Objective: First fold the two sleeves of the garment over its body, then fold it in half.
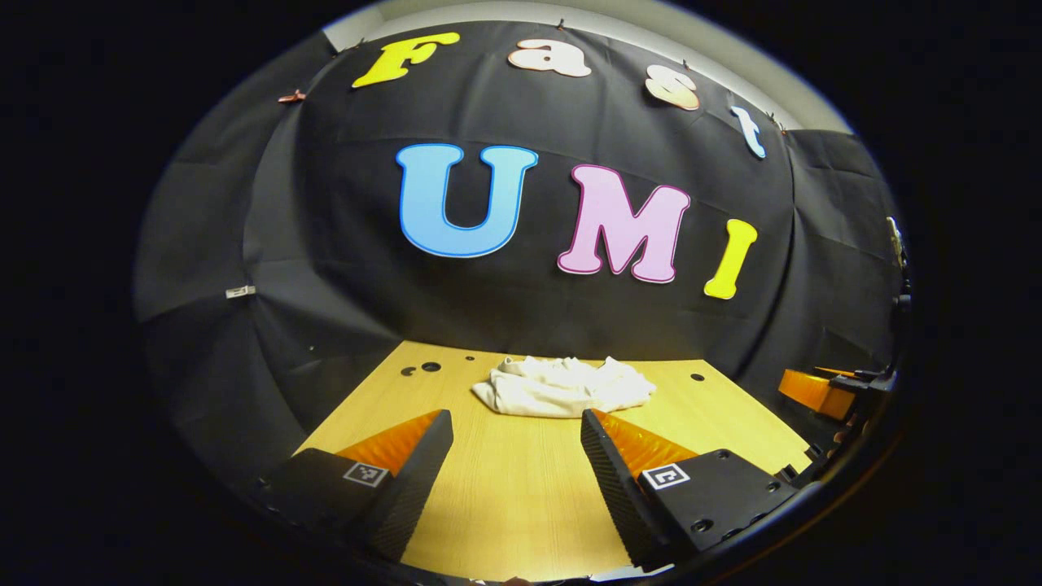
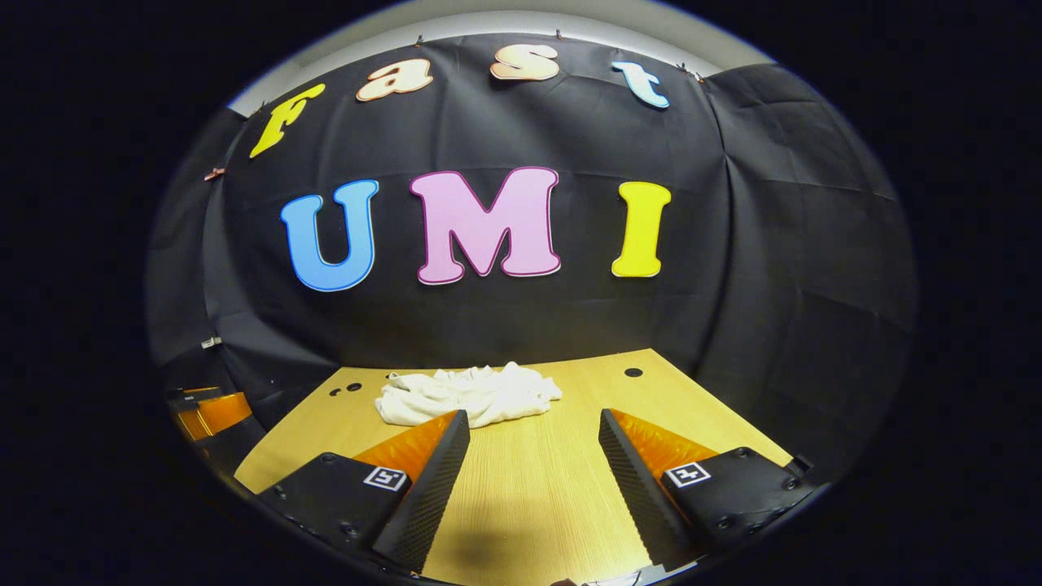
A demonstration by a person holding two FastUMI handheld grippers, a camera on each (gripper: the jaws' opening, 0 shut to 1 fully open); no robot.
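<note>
Left gripper (image 1: 516, 423) spread wide, empty, hovering above the wooden table (image 1: 521, 505). Right gripper (image 2: 533, 423) likewise apart, holding nothing; also seen at the right edge of the left gripper view. Garment (image 1: 563, 386), white, crumpled in a heap near the table's far edge, ahead of both, untouched. Dark holes (image 1: 431, 367) in the tabletop beside it.

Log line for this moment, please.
garment: crumpled on table, unfolded | left tool: open, short of garment | right tool: open, short of garment | sleeves: not yet folded
</note>
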